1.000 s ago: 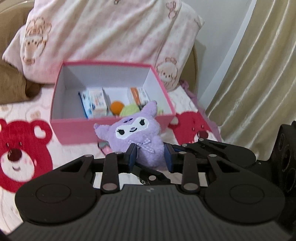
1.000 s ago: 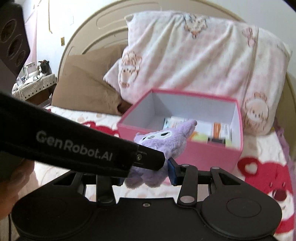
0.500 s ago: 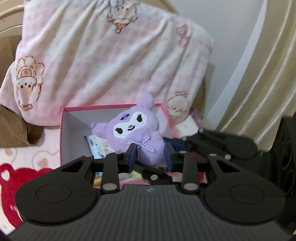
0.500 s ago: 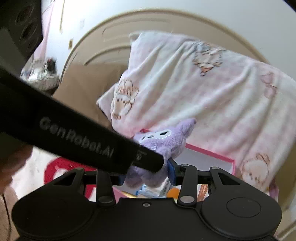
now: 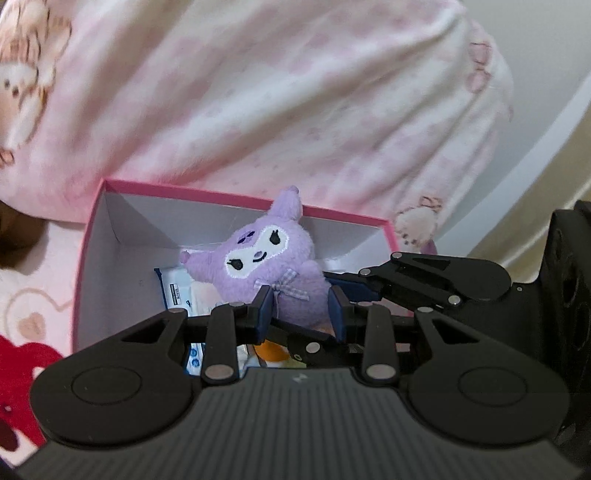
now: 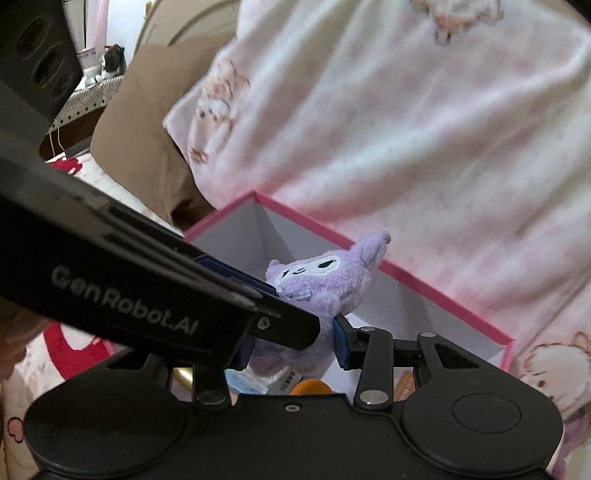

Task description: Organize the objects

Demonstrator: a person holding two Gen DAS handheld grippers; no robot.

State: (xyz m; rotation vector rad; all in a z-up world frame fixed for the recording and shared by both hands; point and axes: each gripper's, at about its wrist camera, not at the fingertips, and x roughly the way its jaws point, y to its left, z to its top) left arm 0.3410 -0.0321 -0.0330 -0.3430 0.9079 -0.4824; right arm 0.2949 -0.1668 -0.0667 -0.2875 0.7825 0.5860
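**Plush held over the box by both grippers**

The purple plush toy hangs above the pink box, near its back edge, because both tools share its soft body: the left gripper is clenched on its lower half, the right gripper pinches its base from the other side. Packets and an orange ball (partly hidden) already fill the floor below, so it probably goes on top.

soft daylight, motion blur, fisheye edge warping

Home bedroom: pink pillow, curved headboard.
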